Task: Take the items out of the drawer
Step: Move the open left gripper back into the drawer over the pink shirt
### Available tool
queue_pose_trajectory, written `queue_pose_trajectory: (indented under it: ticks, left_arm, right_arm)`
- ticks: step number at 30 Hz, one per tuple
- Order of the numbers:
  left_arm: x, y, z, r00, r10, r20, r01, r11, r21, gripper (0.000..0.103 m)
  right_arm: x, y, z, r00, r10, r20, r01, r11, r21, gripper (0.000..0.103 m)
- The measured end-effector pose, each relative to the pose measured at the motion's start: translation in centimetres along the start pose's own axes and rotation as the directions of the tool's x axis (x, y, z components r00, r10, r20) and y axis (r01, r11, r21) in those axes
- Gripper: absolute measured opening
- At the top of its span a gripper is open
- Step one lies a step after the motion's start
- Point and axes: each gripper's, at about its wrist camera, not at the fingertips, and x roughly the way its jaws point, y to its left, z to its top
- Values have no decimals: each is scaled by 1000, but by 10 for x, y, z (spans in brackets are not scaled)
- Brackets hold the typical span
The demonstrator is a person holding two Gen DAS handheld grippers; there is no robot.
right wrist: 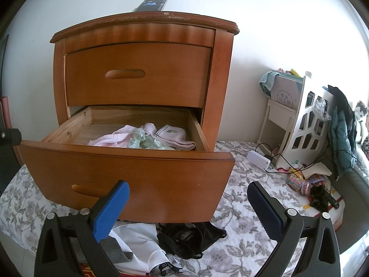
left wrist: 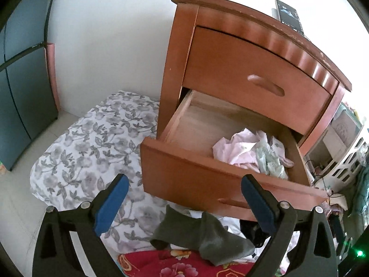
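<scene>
Clothes [right wrist: 147,138] heaped in open drawer [right wrist: 129,173], right half; from left gripper [left wrist: 184,205] at 1 o'clock, from right gripper [right wrist: 189,210] at 11; both grippers agape, empty, neither clearly nearer

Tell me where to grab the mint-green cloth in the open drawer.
Pinch the raised, crumpled bunch of the mint-green cloth from above: the drawer front and right wall block a level approach. It lies on the pink garment, so a deep bite probably lifts both.

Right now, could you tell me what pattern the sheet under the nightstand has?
White with a grey floral and leaf print; the sheet shows best in the left wrist view.
</scene>
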Motion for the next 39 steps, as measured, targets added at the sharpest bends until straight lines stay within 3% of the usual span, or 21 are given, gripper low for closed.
queue_pose_trajectory:
  ticks: [6,11,18,21,25,32,39]
  left_arm:
    - [4,-17,17,1000,2,-2,-2,996,86,98]
    - [25,-37,40,993,-20,-117,39,986,161,98]
    - [63,-60,78,973,38,-228,25,964,266,98]
    - [79,-69,88,956,60,-288,29,954,297,98]
    - [107,-72,94,914,35,-404,69,968,240,98]
    - [137,-89,98,892,86,-443,46,959,280,98]
    - [165,-115,85,865,143,-481,53,928,370,98]
  right_arm:
    - [0,0,-1,1000,2,-3,-2,1000,4,103]
    - [1,0,0,1000,3,-14,-2,1000,5,103]
    - [4,-2,0,999,12,-31,-11,1000,18,103]
    - [7,-3,1,999,15,-47,-14,1000,24,103]
    - [11,-6,0,998,26,-65,-23,999,38,103]
    - [16,-14,-1,995,41,-93,-34,997,74,103]
    - [23,-18,-2,991,59,-124,-47,994,101,103]
